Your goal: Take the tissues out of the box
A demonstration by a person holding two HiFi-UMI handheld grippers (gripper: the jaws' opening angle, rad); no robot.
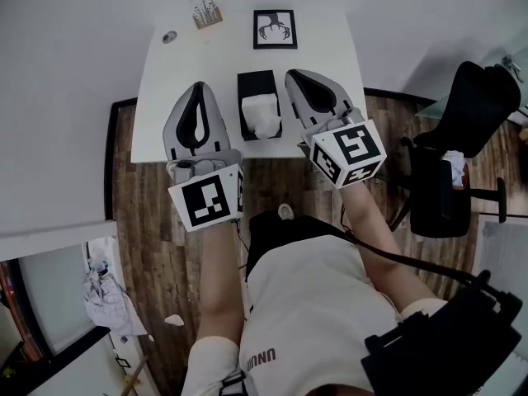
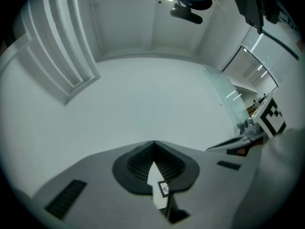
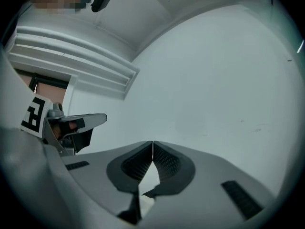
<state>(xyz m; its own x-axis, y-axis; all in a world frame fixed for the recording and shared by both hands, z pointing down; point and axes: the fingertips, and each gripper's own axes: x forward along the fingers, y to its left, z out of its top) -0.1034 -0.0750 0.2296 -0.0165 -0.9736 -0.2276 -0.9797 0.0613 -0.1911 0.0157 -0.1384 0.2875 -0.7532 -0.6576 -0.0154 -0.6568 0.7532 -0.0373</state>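
A black tissue box stands in the middle of the white table, with a white tissue sticking out of its top. My left gripper hangs over the table just left of the box, jaws shut and empty. The right gripper is just right of the box, also shut with nothing in it. Both gripper views point up at a white wall and ceiling, so the box is hidden there. The left gripper's jaws meet at the tip, and so do the right gripper's.
At the table's far edge lie a black framed picture, a small holder and a small round thing. A black chair stands on the wooden floor to the right. The person's body fills the foreground.
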